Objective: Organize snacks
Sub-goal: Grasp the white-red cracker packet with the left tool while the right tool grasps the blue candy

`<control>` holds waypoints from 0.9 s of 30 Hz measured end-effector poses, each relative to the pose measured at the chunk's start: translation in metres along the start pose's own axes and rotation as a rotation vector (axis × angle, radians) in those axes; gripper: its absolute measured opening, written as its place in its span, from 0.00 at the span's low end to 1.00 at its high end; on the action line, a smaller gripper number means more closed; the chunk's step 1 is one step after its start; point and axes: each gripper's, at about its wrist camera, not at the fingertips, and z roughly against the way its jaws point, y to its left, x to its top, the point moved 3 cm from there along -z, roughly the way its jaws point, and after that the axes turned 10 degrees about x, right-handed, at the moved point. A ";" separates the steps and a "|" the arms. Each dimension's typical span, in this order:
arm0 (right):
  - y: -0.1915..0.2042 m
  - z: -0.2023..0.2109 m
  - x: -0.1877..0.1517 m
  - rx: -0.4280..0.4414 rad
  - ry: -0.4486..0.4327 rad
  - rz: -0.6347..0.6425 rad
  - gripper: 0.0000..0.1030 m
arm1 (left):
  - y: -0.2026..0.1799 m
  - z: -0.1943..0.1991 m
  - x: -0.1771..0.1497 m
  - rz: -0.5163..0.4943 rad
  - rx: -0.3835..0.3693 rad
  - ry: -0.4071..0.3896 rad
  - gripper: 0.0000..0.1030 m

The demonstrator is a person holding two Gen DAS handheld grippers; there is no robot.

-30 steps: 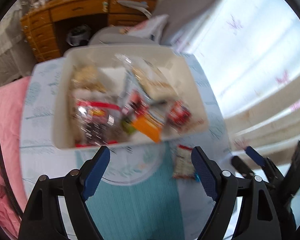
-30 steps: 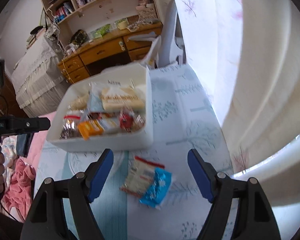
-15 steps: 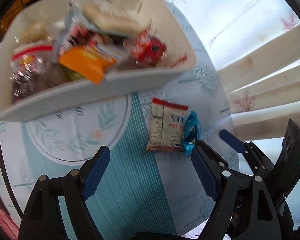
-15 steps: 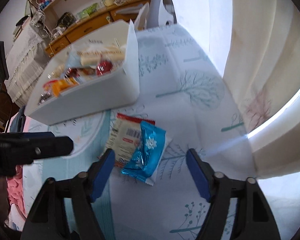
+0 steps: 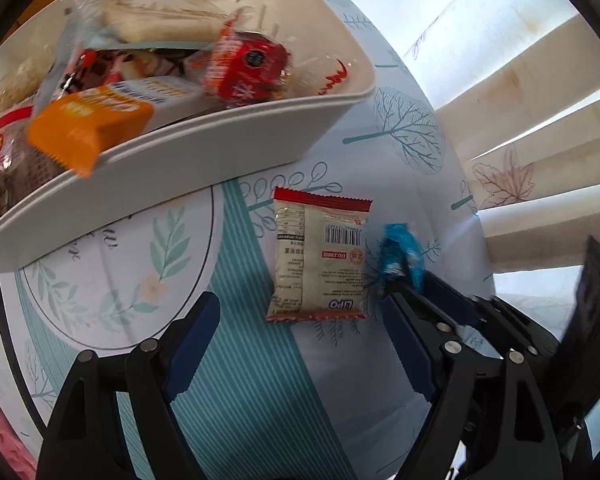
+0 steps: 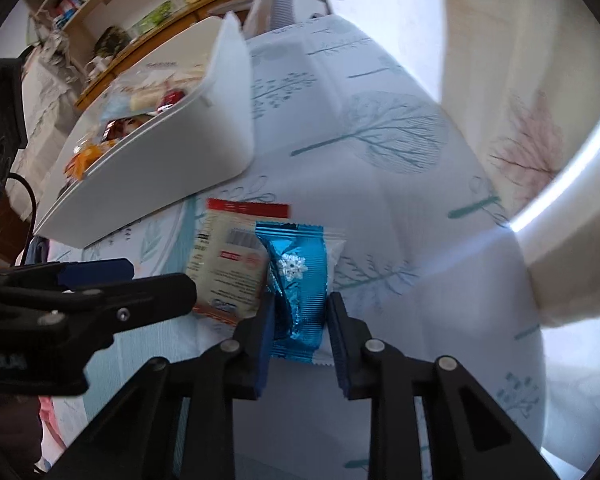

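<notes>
Right gripper (image 6: 300, 320): its jaws have just been closing, and its 2 blue pads now pinch the blue snack packet (image 6: 300, 276) at that packet's near end, crumpling the foil between them.
Blue snack packet: shiny foil with a white snowflake print, on the tablecloth (image 6: 380, 184), its left edge touching or overlapping the white packet; in the left wrist view it shows as a crumpled blue shape (image 5: 400, 252) just right of the white packet.
Left gripper (image 5: 300, 340): jaws spread wide, nothing between the pads; it hangs over the cloth with the white packet just beyond its fingertips.
White snack packet (image 5: 320, 256): flat on the cloth, printed back up, red strip at its far end, barcode showing; it lies between the bin and the 2 grippers.
White bin (image 5: 204, 148): on the far left of the table, holding many snacks, among them an orange packet (image 5: 84, 128) at the near rim and a red wrapper (image 5: 248, 68).
Tablecloth: pale, printed with teal trees and a teal striped band.
Background: a wooden desk and shelves (image 6: 140, 20) far left, a curtain (image 6: 500, 60) on the right.
</notes>
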 end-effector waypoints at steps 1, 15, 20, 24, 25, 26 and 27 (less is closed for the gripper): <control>-0.005 0.003 -0.001 -0.016 -0.005 -0.015 0.25 | -0.003 -0.002 0.002 -0.003 0.011 0.003 0.80; -0.048 0.052 -0.021 -0.120 -0.067 -0.189 0.25 | -0.055 -0.044 0.013 -0.109 0.179 0.072 0.80; -0.049 0.060 -0.021 -0.128 -0.084 -0.198 0.25 | -0.065 -0.052 0.015 -0.132 0.231 0.060 0.77; -0.048 0.059 -0.020 -0.130 -0.082 -0.194 0.25 | -0.071 -0.053 0.018 -0.127 0.236 0.046 0.65; -0.048 0.059 -0.019 -0.131 -0.081 -0.194 0.25 | -0.068 -0.052 0.020 -0.122 0.236 0.042 0.59; -0.047 0.059 -0.018 -0.129 -0.082 -0.193 0.25 | -0.067 -0.051 0.020 -0.118 0.236 0.040 0.54; -0.046 0.060 -0.017 -0.127 -0.082 -0.190 0.25 | -0.066 -0.051 0.021 -0.113 0.234 0.039 0.53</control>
